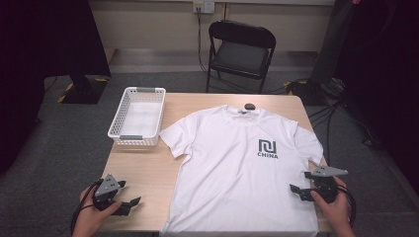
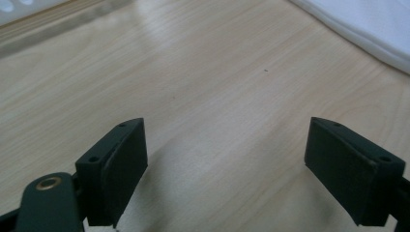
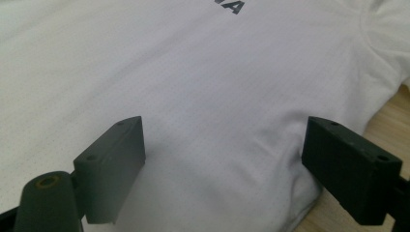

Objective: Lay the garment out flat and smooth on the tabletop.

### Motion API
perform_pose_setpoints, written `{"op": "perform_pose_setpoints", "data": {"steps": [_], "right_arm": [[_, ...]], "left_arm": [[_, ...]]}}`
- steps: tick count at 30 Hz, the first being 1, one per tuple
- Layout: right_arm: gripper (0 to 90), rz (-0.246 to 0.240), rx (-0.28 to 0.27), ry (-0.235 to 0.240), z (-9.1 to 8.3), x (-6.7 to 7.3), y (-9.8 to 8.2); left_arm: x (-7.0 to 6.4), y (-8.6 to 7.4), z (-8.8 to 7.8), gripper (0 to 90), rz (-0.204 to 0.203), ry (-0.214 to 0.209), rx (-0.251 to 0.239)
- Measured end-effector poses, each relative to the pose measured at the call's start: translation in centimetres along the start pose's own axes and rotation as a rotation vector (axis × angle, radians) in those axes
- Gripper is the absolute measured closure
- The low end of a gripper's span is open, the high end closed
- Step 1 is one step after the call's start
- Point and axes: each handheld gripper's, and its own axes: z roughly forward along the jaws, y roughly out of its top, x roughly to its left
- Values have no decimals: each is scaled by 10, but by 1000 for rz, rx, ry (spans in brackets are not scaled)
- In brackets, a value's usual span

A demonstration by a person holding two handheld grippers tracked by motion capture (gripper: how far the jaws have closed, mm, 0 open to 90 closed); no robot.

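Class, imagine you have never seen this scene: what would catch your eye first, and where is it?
First, the white T-shirt spread flat across the middle of the wooden table, its dark logo with the word CHINA on the chest. Next, the white basket at the table's far left corner. Nearest the camera, the left tongs sit open over bare wood, and the right tongs open over the shirt's edge.
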Motion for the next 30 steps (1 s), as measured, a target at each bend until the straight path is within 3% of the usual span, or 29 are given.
{"op": "perform_pose_setpoints", "data": {"steps": [25,30], "right_arm": [[144,0,0,0,0,0,0],[144,-1,0,0,0,0,0]], "left_arm": [[4,-8,-1,150,7,18,22],[5,-9,-2,143,-17,18,27]]}}
